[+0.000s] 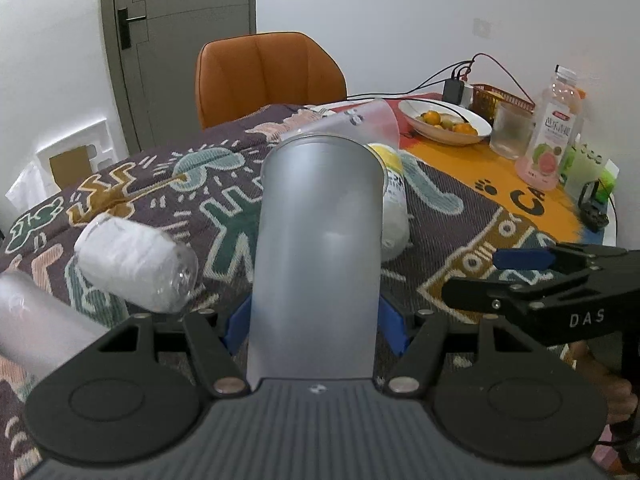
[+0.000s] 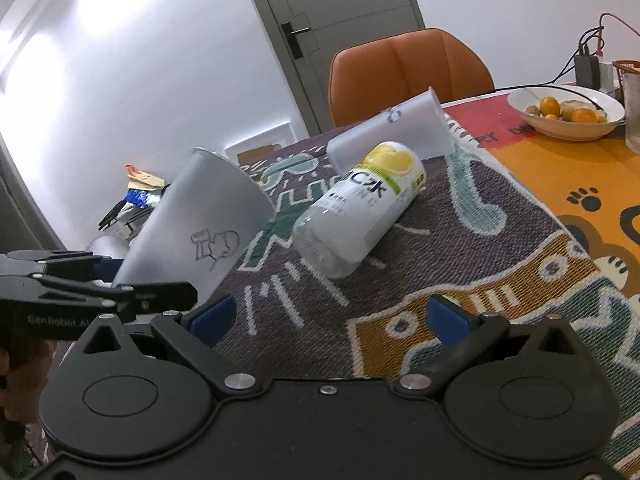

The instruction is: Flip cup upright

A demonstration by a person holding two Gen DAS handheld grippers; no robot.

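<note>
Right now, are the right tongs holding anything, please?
No, the right tongs stand open and empty above the cloth, while the left tongs grip the frosted cup.

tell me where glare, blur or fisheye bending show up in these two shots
Left wrist view: the frosted translucent plastic cup held between the left gripper fingers fills the centre, soft with pale sheen; the grey door bows. Right wrist view: strong glare washes the white wall upper left; the same cup looks slightly blurred; the open right gripper is sharp; the door leans.
</note>
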